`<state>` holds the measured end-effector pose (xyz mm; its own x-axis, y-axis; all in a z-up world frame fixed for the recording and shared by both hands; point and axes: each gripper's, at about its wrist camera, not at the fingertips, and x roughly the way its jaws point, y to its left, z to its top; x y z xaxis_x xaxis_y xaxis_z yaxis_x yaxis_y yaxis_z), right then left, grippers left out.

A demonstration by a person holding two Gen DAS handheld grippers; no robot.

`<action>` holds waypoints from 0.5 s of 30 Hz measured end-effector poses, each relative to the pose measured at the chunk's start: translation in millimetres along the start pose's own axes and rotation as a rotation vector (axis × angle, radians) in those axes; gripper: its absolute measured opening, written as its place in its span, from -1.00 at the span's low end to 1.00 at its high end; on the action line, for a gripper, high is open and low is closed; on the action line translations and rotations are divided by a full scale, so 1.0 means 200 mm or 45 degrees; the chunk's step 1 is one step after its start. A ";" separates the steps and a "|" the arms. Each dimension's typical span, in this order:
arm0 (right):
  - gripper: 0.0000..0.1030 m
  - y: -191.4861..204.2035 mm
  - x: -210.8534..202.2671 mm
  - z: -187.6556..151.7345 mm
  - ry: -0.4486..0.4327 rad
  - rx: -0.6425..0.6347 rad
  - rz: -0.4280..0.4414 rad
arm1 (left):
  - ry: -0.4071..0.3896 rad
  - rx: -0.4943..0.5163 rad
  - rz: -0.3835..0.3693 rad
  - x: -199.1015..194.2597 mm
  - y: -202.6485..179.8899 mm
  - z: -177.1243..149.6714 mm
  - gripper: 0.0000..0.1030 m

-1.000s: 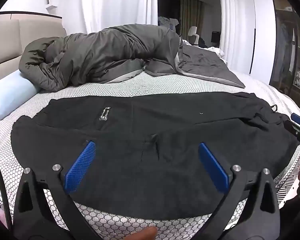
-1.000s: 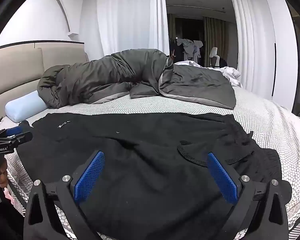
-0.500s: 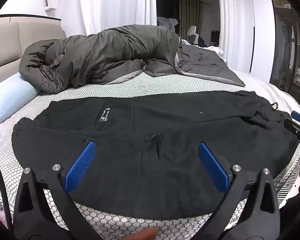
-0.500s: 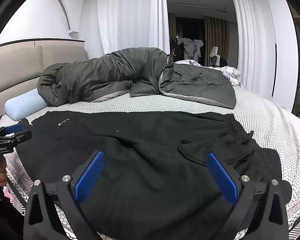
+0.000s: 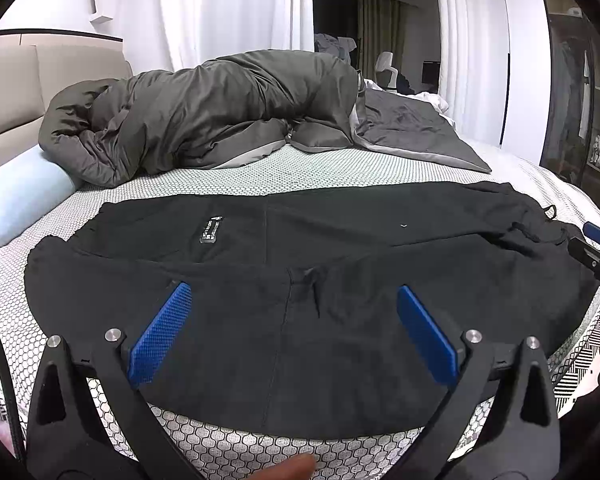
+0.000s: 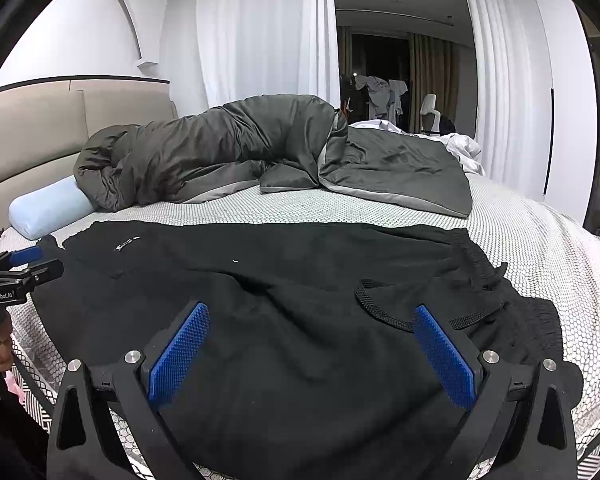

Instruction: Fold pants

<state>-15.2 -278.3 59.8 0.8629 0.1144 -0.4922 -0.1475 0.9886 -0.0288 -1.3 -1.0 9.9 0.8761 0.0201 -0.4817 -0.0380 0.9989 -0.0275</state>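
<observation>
Beyond wide-apart left tongs: black pants (label illegible)

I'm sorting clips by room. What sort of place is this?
A bedroom, most likely: black pants lie spread on a bed with a padded headboard, a rumpled grey duvet and a pillow.

The label on the pants is too small to read; the grey duvet hides the bed's far edge.
</observation>
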 end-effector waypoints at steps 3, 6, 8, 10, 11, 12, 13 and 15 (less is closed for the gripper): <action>1.00 0.00 0.00 0.00 0.000 0.001 0.000 | -0.001 0.000 -0.003 0.00 0.00 0.00 0.98; 1.00 0.00 0.00 0.00 0.000 0.001 0.000 | -0.001 0.002 0.001 0.00 0.00 0.00 0.98; 1.00 0.00 0.00 0.00 0.000 0.000 0.001 | -0.001 0.002 0.001 0.00 0.00 -0.01 0.98; 1.00 0.00 0.00 0.00 0.000 -0.002 0.001 | 0.000 0.002 0.001 0.00 0.00 0.00 0.98; 1.00 0.00 0.00 0.00 0.001 -0.003 0.000 | 0.000 0.003 0.002 0.00 0.00 -0.01 0.98; 1.00 0.00 0.00 0.00 -0.001 -0.003 0.000 | -0.002 0.003 0.001 0.00 0.00 0.00 0.98; 1.00 0.00 0.00 0.00 -0.001 -0.004 0.001 | -0.002 0.004 0.003 0.01 0.00 -0.01 0.98; 1.00 0.00 0.00 0.00 0.001 -0.002 -0.001 | 0.000 0.003 0.002 0.00 0.00 -0.01 0.98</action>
<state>-14.9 -278.2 60.1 0.8627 0.1136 -0.4928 -0.1475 0.9886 -0.0303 -1.2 -2.0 8.7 0.8761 0.0214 -0.4817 -0.0382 0.9990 -0.0249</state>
